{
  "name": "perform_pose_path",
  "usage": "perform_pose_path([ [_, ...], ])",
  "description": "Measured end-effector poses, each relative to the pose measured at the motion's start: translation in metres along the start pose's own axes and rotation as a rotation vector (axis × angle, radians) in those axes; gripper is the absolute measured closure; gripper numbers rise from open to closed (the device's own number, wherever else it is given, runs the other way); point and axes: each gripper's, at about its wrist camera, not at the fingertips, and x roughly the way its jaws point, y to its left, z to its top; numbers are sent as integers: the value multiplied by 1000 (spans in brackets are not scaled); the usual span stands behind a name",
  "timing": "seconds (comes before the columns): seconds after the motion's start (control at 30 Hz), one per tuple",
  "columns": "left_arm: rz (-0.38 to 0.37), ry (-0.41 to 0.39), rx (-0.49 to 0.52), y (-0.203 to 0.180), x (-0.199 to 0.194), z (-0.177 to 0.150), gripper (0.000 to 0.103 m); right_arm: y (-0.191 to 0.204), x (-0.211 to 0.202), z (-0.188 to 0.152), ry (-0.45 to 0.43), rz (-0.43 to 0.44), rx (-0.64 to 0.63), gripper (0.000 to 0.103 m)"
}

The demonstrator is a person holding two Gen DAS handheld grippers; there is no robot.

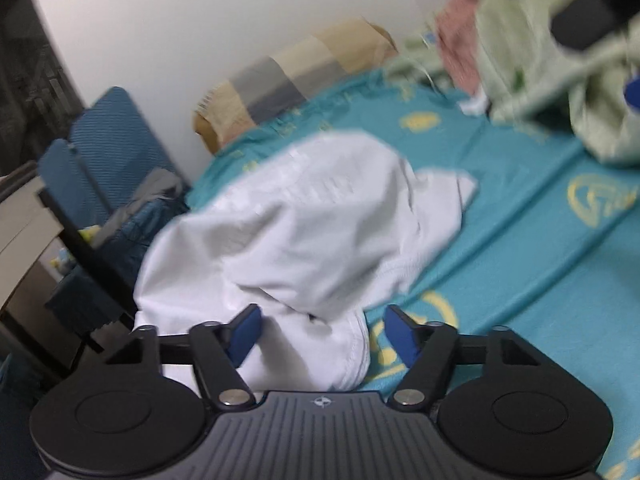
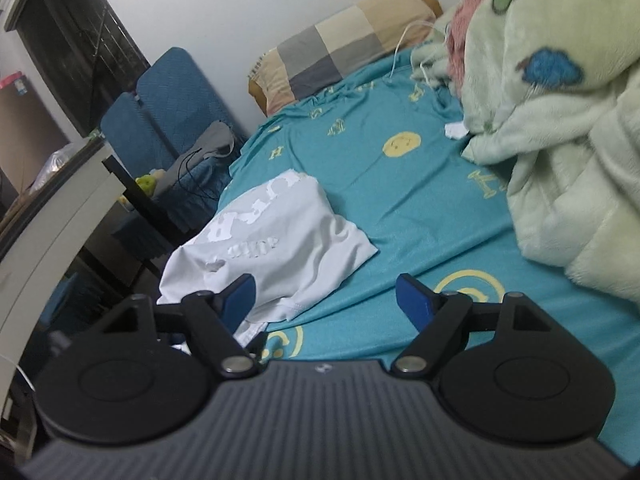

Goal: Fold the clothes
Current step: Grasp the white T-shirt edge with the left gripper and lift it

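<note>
Lying bunched near the bed's left edge on the teal sheet (image 2: 400, 208), the white shirt (image 2: 272, 236) sat between the left gripper's (image 1: 322, 334) wide-open fingers, nearer than the equally wide, empty right gripper (image 2: 326, 300).

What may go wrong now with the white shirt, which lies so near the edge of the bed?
1. The white shirt lies bunched at the edge of the bed sheet; a pull that way may drag it off.
2. Both the left tool and the right tool are open, holding nothing, so the loose folds may fall apart.
</note>
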Motion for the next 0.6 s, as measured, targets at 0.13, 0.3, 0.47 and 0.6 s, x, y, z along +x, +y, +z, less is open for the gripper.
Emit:
perform_pose_path([
  [0.13,10,-1,27,-1,7,-10,58,-4,18,-1,26,-7,2,23],
  [0.3,40,-93,-81,18,-15,5,90,-4,28,-3,31,-23,-29,23],
  [0.47,76,-222,-268,59,-68,16,93,3,20,-5,-12,-30,-72,23],
  [0.6,60,-331,-417,99,-131,15,94,12,9,-7,-53,-20,-119,24],
])
